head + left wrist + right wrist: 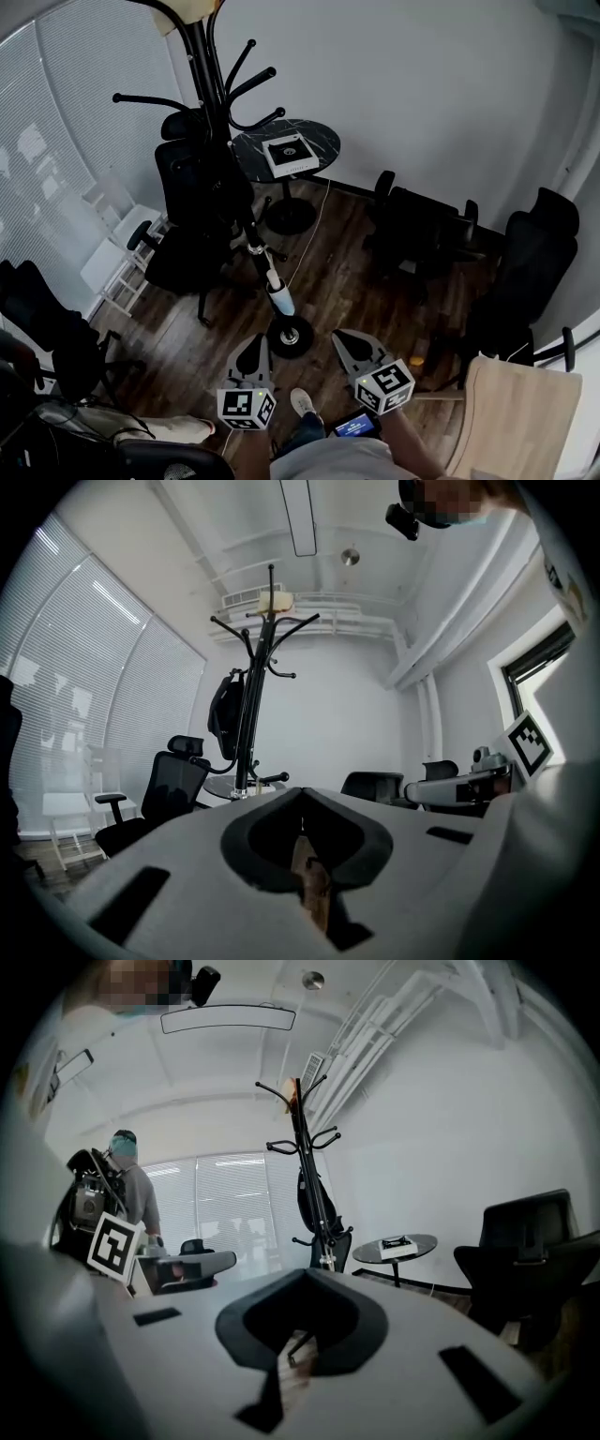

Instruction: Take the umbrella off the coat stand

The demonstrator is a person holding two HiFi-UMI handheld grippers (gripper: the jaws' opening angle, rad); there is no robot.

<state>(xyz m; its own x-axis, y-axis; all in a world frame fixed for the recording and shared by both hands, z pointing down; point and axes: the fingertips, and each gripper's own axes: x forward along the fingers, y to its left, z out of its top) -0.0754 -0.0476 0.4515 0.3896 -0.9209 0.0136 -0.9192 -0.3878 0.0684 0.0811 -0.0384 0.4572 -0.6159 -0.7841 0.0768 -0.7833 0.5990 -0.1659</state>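
Observation:
A tall black coat stand (208, 66) rises from a round base (291, 336) on the wood floor, straight ahead of me. A folded black umbrella (234, 192) hangs down along its pole, its white and blue end (277, 292) just above the base. The same umbrella (226, 716) shows as a dark bundle on the stand in the left gripper view, and beside the pole in the right gripper view (316, 1199). My left gripper (251, 343) and right gripper (349, 337) are held low in front of me, short of the stand, both shut and holding nothing.
A round dark table (286, 150) with a white box stands behind the stand. Black office chairs (187, 234) (422, 230) (530, 272) flank it. A white folding chair (117, 234) is by the blinds, a light wooden tabletop (516, 417) at lower right. A person (127, 1190) stands near the window.

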